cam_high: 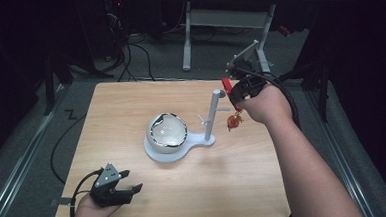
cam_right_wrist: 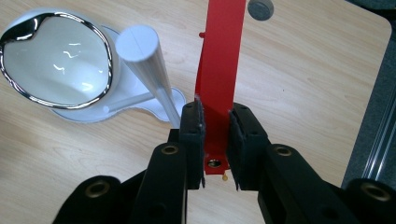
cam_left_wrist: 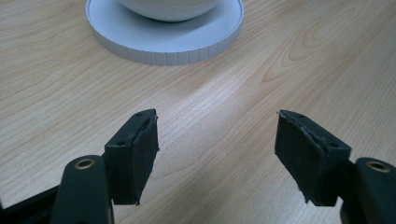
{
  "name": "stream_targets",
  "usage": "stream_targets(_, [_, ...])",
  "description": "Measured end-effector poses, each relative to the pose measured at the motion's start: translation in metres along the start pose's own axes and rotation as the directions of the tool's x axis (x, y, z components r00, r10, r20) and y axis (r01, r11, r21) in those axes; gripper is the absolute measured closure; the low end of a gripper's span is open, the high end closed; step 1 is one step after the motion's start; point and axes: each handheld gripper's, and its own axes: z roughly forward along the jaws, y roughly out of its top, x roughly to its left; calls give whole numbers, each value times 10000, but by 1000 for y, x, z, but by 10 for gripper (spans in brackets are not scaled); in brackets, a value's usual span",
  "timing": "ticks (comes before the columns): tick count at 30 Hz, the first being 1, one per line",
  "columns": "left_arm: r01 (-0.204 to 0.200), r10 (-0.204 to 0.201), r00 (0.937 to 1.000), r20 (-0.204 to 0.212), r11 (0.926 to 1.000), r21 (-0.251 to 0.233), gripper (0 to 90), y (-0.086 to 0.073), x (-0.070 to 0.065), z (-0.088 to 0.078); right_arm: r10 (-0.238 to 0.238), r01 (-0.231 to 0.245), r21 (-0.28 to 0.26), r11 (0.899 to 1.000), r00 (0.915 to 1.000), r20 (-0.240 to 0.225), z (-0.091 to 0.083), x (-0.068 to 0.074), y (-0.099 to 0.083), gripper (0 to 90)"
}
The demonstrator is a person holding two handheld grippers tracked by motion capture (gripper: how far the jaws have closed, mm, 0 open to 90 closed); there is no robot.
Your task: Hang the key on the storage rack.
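Above table's far right side, right gripper (cam_high: pixel 238 97) clamps red strap (cam_right_wrist: pixel 219 70), small charm (cam_high: pixel 233 121) dangling below beside white stand (cam_high: pixel 212 115), apparently lined up for hanging on stand's pegs. Left gripper (cam_high: pixel 128 192) rests near front left edge, jaws spread, holding nothing, likely waiting. Bowl (cam_high: pixel 168 133) sits on stand's base.

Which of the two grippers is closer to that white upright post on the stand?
The right. The right gripper hangs just beside the white post, clamped on a red strap. The left gripper rests open near the table's front left corner, well away from the post.
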Motion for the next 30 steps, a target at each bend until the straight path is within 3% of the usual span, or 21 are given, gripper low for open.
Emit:
stream_targets(10, [20,-21,10000,57,10000,46,306,-1,-1,1,-76,73,-139,9999,9996,-265,4,6,14,767])
stream_targets(17, [50,-50,10000,69,10000,22,306,-1,0,0,168,-175,-190,9997,9991,-402,10,6,21,766])
stream_targets(30, [19,-19,10000,73,10000,51,306,-1,-1,1,526,-540,-394,9978,9980,-356,6,-5,16,698])
